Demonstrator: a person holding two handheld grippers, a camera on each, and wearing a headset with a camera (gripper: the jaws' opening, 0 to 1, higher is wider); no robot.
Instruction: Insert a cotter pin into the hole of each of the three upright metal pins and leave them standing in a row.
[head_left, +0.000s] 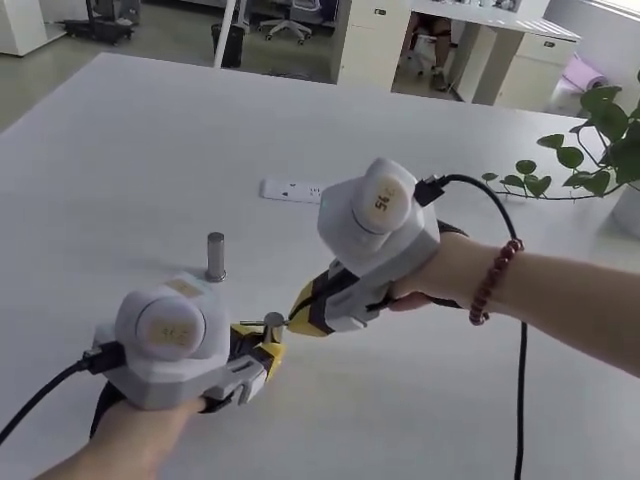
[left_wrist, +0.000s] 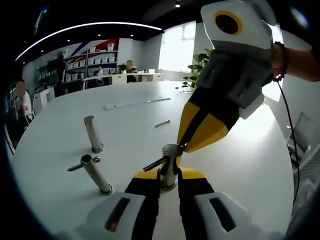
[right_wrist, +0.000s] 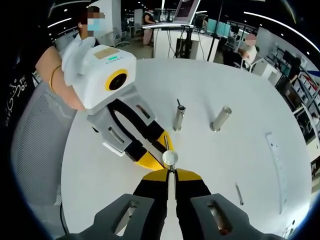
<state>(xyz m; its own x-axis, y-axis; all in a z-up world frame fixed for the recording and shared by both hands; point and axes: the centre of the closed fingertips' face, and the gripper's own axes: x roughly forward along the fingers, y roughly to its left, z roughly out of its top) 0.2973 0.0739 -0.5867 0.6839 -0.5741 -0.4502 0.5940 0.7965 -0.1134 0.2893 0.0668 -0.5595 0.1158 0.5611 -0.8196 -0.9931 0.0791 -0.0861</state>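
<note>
Left tool (left_wrist: 169, 176) clamps pin (left_wrist: 170, 162); right tool (right_wrist: 171, 176), cotter pin (left_wrist: 154, 163).

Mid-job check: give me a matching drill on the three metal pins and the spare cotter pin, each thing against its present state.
As placed in the left gripper view.

Things:
1. middle pin
2. lower-left pin
3. upper-left pin
4. spare cotter pin

States:
A. lying flat on the table
B. standing free, bare
C. clamped by the left gripper, with the right gripper holding a cotter pin through its head
D. standing free, already cottered

Pairs: 1-C, 2-D, 3-B, 4-A.
</note>
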